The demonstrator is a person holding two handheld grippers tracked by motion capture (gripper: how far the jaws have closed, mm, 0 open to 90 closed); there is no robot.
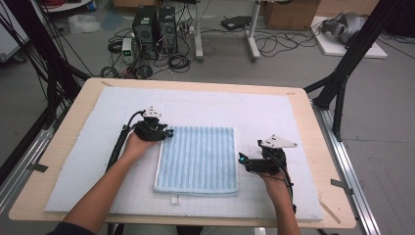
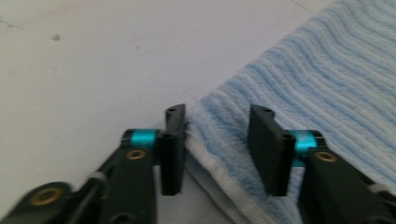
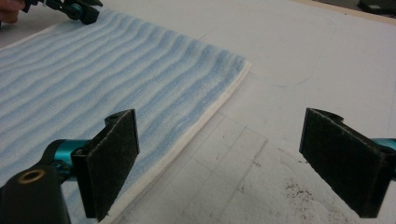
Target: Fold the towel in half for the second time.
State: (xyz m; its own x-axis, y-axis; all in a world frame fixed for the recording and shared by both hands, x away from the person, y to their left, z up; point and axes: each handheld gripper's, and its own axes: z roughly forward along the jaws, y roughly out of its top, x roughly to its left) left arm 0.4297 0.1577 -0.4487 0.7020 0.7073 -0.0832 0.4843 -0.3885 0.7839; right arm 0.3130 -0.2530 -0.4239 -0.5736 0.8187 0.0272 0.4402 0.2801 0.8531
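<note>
A light blue ribbed towel lies flat in the centre of the high view, on a white foam mat. The left gripper has its jaws apart around the towel's upper left corner. The right gripper, jaws wide apart, is at the towel's right edge.

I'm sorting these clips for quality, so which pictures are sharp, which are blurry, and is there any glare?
High view: even light, sharp, no glare on the towel. Left gripper view: soft throughout, left gripper and towel edge blurred. Right gripper view: right gripper fairly crisp, far corner softer.
</note>
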